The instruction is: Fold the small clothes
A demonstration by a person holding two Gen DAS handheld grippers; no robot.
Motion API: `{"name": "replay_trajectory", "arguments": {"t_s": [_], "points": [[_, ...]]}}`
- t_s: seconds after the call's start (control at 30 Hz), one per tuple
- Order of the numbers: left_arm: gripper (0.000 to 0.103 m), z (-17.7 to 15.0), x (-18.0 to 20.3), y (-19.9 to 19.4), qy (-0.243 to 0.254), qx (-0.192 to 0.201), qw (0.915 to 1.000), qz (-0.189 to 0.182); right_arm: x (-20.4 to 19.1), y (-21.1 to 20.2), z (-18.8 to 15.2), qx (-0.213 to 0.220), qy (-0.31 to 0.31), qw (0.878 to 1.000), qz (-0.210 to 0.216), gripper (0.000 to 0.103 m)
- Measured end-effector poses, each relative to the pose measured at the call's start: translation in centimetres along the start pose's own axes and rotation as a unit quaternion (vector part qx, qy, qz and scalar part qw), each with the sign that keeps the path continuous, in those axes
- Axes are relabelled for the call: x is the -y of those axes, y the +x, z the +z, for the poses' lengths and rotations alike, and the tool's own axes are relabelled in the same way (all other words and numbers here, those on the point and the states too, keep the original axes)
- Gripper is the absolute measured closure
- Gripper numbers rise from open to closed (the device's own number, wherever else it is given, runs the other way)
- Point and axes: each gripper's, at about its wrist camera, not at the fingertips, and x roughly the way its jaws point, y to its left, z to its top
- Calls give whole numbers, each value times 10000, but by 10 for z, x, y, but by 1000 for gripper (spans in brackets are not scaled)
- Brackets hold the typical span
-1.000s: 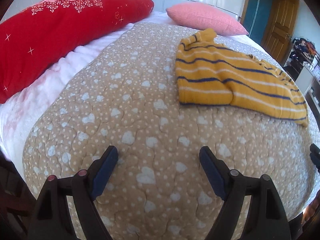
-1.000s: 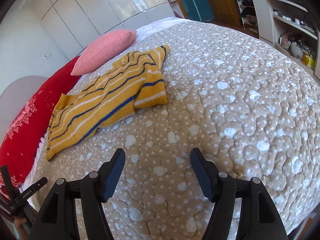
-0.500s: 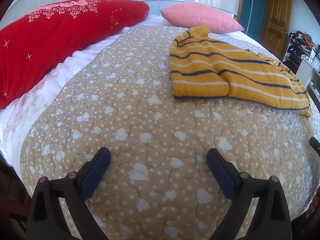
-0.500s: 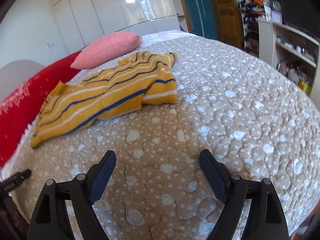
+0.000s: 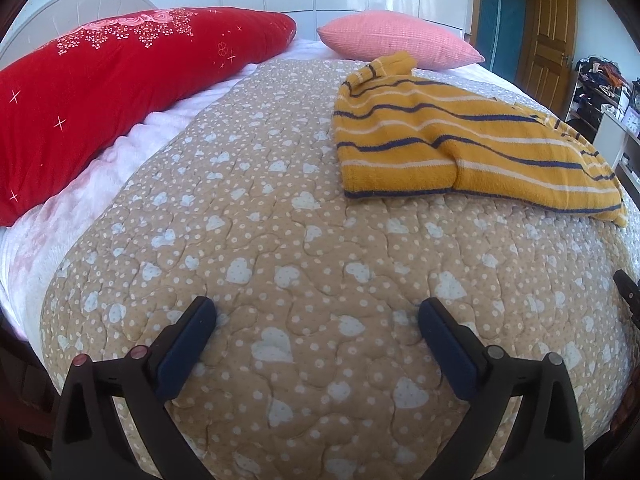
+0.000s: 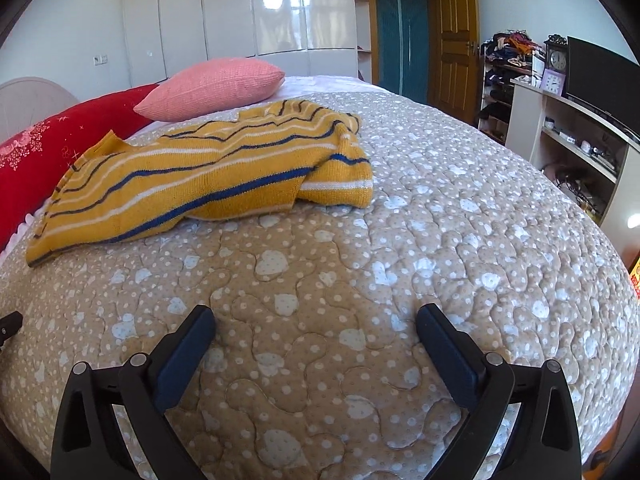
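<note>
A small yellow sweater with blue and white stripes (image 5: 452,148) lies partly folded on the beige heart-print quilt (image 5: 280,264), at the far right in the left wrist view. It also shows in the right wrist view (image 6: 200,176), at the far left, one sleeve folded over. My left gripper (image 5: 316,316) is open and empty, low over the near quilt, well short of the sweater. My right gripper (image 6: 314,316) is open and empty too, near the front edge, apart from the sweater.
A long red pillow (image 5: 112,92) and a pink pillow (image 5: 396,44) lie at the head of the bed. White wardrobes (image 6: 248,12) and a wooden door (image 6: 456,36) stand behind. A white shelf unit with a TV (image 6: 580,120) stands right of the bed.
Both grippers have drawn back and tilted up, so more of the room shows. Both jaws have opened wider. The sweater has not moved.
</note>
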Motion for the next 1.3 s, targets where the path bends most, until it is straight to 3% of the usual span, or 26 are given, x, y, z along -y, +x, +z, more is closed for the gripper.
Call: {"name": "replay_trajectory", "arguments": {"t_s": [1.3], "points": [[0, 0, 3, 2, 17, -23, 10000, 36, -7, -3, -10, 232, -70, 9996, -163, 1]]}}
